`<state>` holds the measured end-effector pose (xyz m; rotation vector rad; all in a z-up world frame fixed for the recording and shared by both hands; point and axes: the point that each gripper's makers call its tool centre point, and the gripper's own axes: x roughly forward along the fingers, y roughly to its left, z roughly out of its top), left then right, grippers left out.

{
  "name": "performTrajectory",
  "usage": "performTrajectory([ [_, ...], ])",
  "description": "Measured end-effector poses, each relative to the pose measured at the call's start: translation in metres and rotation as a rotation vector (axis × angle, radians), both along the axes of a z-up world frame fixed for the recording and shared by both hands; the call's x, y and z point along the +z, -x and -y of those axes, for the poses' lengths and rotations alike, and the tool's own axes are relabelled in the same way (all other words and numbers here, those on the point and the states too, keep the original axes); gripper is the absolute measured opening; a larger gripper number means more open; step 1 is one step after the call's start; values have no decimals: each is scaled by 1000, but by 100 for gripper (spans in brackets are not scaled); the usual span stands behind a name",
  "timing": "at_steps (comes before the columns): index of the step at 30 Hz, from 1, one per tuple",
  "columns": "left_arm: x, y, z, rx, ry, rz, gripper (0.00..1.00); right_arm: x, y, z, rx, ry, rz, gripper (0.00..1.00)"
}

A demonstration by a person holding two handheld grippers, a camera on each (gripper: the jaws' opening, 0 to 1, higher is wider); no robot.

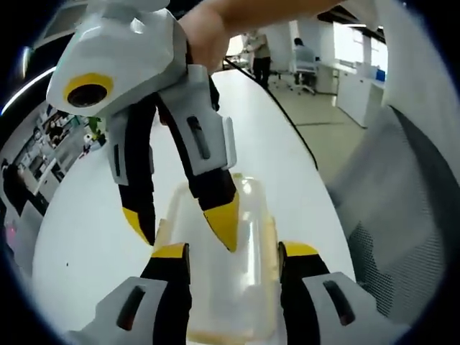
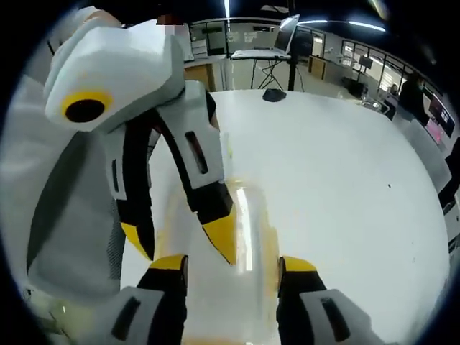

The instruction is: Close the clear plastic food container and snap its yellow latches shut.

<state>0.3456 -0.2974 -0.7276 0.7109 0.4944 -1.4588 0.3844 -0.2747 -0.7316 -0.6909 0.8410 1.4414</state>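
Worktop (image 1: 93, 237), white and long, carries everything here and runs away into an open office in both views; in the right gripper view it (image 2: 338, 180) spreads wide and bare toward a dark small object (image 2: 274, 94) near its far edge. A mesh-backed chair (image 1: 402, 237) stands just beside the worktop on the right of the left gripper view, and a person's pale sleeve (image 2: 65, 215) fills the left of the right gripper view. Far off in the left gripper view, people (image 1: 260, 54) stand and sit among desks. The clear plastic food container (image 1: 237, 273) lies flat on the worktop with its lid down, its yellow edges showing through the plastic; in the right gripper view it (image 2: 248, 237) appears blurred and glaring. The left gripper (image 1: 233, 253) has its fingers apart, one on each long side of the container, close to its walls, though contact cannot be judged. The right gripper (image 2: 233, 260) likewise stands with its fingers spread astride the container from the opposite end. Each gripper appears in the other's view, reaching down from above with its yellow tips apart: one tip rests on or just over the lid, the other hangs outside the container's long edge.
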Motion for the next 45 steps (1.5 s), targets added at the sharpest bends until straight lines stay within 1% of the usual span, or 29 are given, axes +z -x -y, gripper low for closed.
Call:
performTrajectory([
  [1,-1,0,1,-5,-2,5,48,0,0,0,-2,4,-8,48],
  [3,-2,1,2,-22,-17,34,48,-2,-1,1,-6,15,-26,48],
  [5,-4,2,3,-44,-49,71,48,-3,-2,1,-7,32,-41,49],
  [8,-6,2,3,-40,-71,91,48,-4,-2,1,-4,60,-64,49],
  [9,-6,2,3,-43,-78,97,48,-4,-2,1,9,67,-66,49],
  [13,-7,1,3,-21,-81,105,48,-5,-1,1,10,85,-86,49],
  [16,-7,1,3,-20,-85,107,47,-6,-1,2,13,86,-96,48],
  [20,-7,0,2,-22,-81,108,47,-9,-1,3,7,74,-152,49],
  [24,-7,0,2,-13,-78,105,47,-11,0,1,19,122,-178,48],
  [26,-7,1,1,-22,-75,105,46,-13,2,2,10,173,-213,48],
  [28,-7,3,1,-29,-77,108,46,-14,2,0,14,187,-227,48],
  [29,-7,3,0,-29,-77,108,46,-15,4,0,9,189,-247,48],
  [30,-7,4,0,-33,-77,111,46,-16,4,0,20,195,-244,48],
  [31,-8,4,0,-32,-75,107,46,-16,9,-1,17,194,-287,47],
  [32,-7,6,-2,-40,-72,114,46,-17,7,0,-16,187,-282,47],
  [33,-8,6,-2,-37,-71,115,46,-16,10,-1,24,173,-270,47],
  [34,-8,6,-2,-38,-69,122,46,-16,10,-1,23,174,-266,47],
  [35,-8,5,-1,-28,-64,117,46,-15,11,-1,27,174,-255,47],
  [38,-9,7,-1,-32,-74,160,45,-14,10,0,24,170,-249,47],
  [40,-9,6,-1,-24,-69,160,44,-14,11,0,31,171,-238,47],
  [41,-12,7,-1,-32,-82,196,43,-15,11,-1,30,180,-234,47],
  [42,-10,11,4,-70,-67,217,41,-15,12,1,29,202,-239,47],
  [43,-11,9,-1,-13,-61,177,40,-16,10,0,35,196,-229,47],
  [44,-9,10,0,-13,-19,158,40,-16,8,2,22,194,-239,47],
  [45,-8,8,-2,-20,-32,157,40,-16,8,3,23,186,-240,47],
])
